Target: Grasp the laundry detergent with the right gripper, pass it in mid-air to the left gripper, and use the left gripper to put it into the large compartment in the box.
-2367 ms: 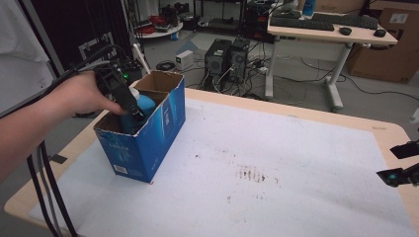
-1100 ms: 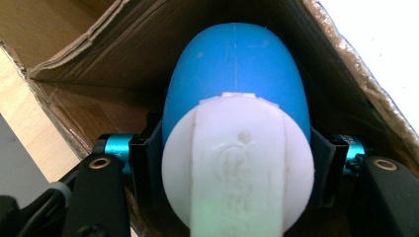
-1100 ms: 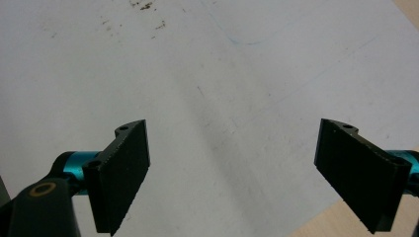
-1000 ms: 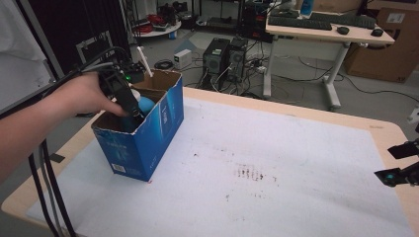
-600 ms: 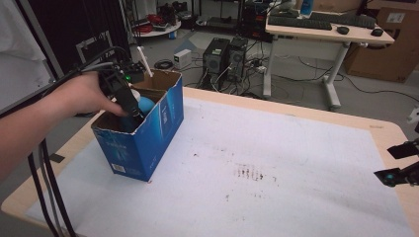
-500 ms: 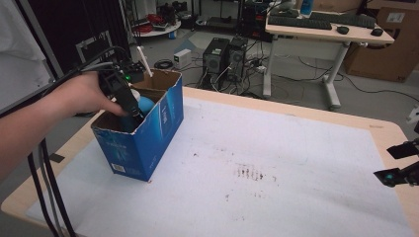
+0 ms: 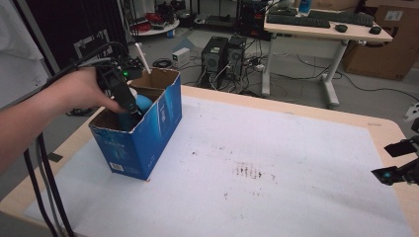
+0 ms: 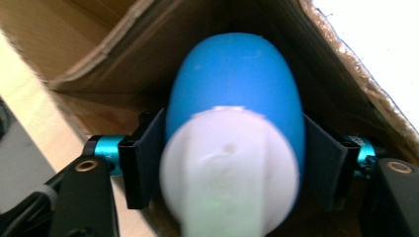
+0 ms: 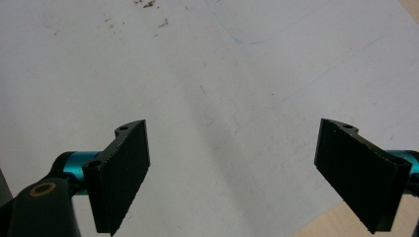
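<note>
A blue cardboard box [image 7: 148, 133] stands open-topped at the table's left. My left gripper [image 7: 129, 106] reaches down into it, held by a hand. Inside lies a blue rounded object with a white end [image 8: 232, 89], whose blue top shows over the box rim [image 7: 143, 102]. It sits between the pads [image 8: 146, 163] of my left gripper [image 8: 232, 163]; the jaws have just been opening and stand spread on either side of it. My right gripper [image 7: 395, 163] hovers at the table's right edge, open over the white cover [image 9: 232, 168] with nothing between its jaws.
A white stained sheet [image 7: 257, 163] covers the wooden table [image 7: 380, 128]. Black cables [image 7: 42, 187] hang at the left edge. Beyond the table are a desk with a keyboard [image 7: 306, 22], computer towers [image 7: 225, 54] and a cardboard carton [image 7: 390, 44].
</note>
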Action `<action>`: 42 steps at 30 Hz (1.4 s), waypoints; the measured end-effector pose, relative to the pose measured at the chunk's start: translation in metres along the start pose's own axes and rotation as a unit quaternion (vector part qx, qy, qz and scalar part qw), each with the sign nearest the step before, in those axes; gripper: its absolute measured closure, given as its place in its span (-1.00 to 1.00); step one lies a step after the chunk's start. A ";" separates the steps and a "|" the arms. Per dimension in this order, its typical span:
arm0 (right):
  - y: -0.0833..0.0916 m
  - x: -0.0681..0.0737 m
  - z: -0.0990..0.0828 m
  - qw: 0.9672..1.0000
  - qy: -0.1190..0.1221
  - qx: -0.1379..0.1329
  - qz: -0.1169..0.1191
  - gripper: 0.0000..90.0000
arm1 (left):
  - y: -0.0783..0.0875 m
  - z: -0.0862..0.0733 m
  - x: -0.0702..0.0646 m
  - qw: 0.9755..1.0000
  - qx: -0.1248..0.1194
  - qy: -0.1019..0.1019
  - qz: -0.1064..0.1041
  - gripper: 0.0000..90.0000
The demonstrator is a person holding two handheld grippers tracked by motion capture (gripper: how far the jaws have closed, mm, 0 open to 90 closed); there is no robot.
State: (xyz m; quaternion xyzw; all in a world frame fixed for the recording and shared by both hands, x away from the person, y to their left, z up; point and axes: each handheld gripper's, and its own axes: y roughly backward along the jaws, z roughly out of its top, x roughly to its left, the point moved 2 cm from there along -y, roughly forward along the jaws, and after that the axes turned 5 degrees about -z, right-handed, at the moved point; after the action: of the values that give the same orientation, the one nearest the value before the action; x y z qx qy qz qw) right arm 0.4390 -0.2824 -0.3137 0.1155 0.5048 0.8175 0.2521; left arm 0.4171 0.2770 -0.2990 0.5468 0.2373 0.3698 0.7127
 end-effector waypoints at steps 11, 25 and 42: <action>0.000 0.004 -0.001 1.000 0.005 0.001 0.003 -0.71 | 0.031 0.006 -0.002 0.999 -0.005 -0.045 0.006 -0.54; 0.003 0.014 0.002 1.000 0.014 -0.002 0.002 -0.71 | 0.066 0.051 -0.038 0.990 -0.050 -0.128 -0.017 -0.54; 0.006 0.035 0.015 0.999 0.031 -0.018 0.003 -0.71 | 0.026 0.109 -0.107 0.967 -0.056 -0.237 -0.070 -0.54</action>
State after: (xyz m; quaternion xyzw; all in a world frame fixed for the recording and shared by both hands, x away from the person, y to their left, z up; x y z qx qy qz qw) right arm 0.4142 -0.2549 -0.3040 0.0872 0.4972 0.8305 0.2355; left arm 0.4257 0.1302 -0.2498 0.5605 0.0782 0.1913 0.8020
